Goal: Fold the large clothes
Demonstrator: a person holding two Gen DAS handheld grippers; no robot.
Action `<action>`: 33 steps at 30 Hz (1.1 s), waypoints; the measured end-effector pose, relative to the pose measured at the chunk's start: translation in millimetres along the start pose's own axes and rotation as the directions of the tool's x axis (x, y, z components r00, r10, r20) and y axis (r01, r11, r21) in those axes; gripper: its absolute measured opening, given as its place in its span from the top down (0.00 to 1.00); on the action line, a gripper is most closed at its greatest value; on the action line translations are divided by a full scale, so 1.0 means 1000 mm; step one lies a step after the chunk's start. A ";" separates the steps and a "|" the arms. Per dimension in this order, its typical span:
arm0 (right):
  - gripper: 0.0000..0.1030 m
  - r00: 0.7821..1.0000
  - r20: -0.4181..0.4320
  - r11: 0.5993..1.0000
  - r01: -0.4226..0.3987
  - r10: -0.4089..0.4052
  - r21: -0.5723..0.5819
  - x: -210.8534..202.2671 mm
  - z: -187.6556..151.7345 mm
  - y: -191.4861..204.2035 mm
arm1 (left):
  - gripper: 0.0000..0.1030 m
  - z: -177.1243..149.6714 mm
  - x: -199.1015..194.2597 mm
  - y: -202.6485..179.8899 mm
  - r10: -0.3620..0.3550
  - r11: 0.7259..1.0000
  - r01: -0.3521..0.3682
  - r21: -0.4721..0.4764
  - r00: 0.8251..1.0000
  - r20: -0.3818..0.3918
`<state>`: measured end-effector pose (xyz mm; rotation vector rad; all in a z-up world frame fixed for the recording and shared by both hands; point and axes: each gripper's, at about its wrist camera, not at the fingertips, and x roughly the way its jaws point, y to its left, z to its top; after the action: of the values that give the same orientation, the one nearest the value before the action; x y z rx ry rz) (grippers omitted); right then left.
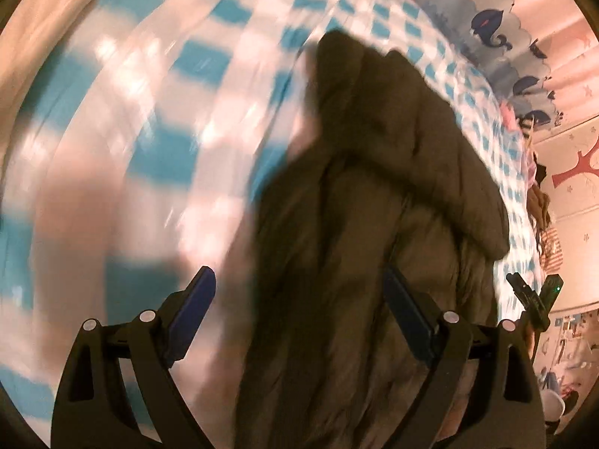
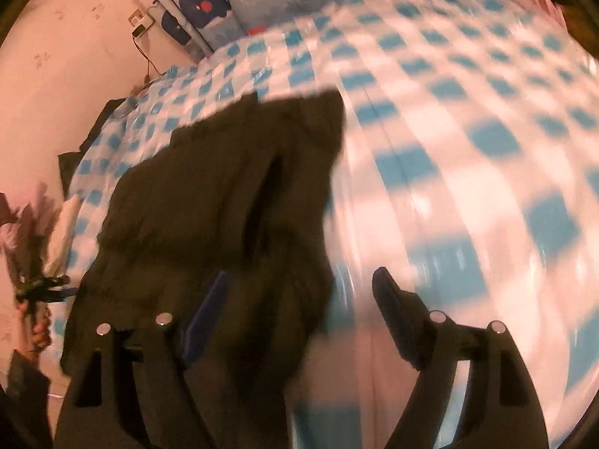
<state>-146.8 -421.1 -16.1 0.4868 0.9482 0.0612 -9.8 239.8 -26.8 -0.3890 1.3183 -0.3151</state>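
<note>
Apparently loose, both jaws wide over dark jacket (image 1: 374,194) edges, checked bedspread (image 2: 468,142) alongside.

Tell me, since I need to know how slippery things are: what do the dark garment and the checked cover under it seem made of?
Dark garment: looks like matte, puffy padded fabric, with soft rounded folds; blur leaves it uncertain. Checked cover: blue-and-white with a glossy sheen and bright glints, possibly plastic-coated or satiny.

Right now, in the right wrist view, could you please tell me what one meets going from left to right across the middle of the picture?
Bare pink wall → dark, bulky padded garment lying crumpled on the bed → shiny blue-and-white checked bed cover, stretching to the right edge.
</note>
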 end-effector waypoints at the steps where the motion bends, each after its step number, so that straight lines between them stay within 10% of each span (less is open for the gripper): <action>1: 0.26 1.000 -0.012 1.000 -0.012 0.012 0.016 -0.003 -0.008 -0.007 | 0.16 -0.011 -0.003 0.007 -0.002 1.000 0.002 -0.003 1.000 -0.014; 6: 0.26 0.998 0.038 0.984 -0.059 0.054 0.166 -0.011 -0.003 -0.036 | 0.16 -0.060 -0.010 0.025 -0.046 0.998 0.044 -0.049 0.999 -0.028; 11: 0.23 0.992 0.027 0.991 -0.124 0.123 0.051 0.012 0.038 0.007 | 0.16 -0.079 -0.013 0.017 -0.043 0.998 0.042 -0.046 0.999 -0.015; 16: 0.23 0.998 -0.055 0.999 0.021 -0.024 -0.044 0.078 0.072 0.035 | 0.16 -0.077 -0.012 0.018 -0.037 0.997 0.036 -0.066 0.999 -0.012; 18: 0.64 0.997 -0.068 0.995 0.036 -0.043 -0.098 0.096 0.078 0.048 | 0.16 -0.075 -0.012 0.017 -0.039 0.997 0.038 -0.069 0.999 -0.005; 22: 0.77 0.992 0.093 0.970 0.103 -0.084 -0.219 0.078 0.100 0.087 | 0.16 -0.071 -0.014 0.014 -0.033 0.998 0.033 -0.058 0.999 0.005; 27: 0.77 0.956 0.272 0.942 0.189 -0.111 -0.278 0.053 0.145 0.110 | 0.16 -0.067 -0.012 0.009 -0.030 0.999 0.031 -0.042 0.999 0.009; 30: 0.71 0.971 0.143 0.941 0.222 -0.190 -0.257 0.099 0.161 0.090 | 0.16 -0.066 -0.005 0.008 -0.031 0.999 0.031 -0.038 1.000 -0.004; 33: 0.30 0.964 -0.088 0.944 0.224 -0.251 -0.242 0.160 0.149 0.058 | 0.16 -0.069 0.002 0.011 -0.029 0.999 0.028 -0.045 0.999 -0.026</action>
<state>74.4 -383.0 -41.5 0.1523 1.0948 -0.0193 -76.6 241.6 -47.3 -0.4427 1.3486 -0.3160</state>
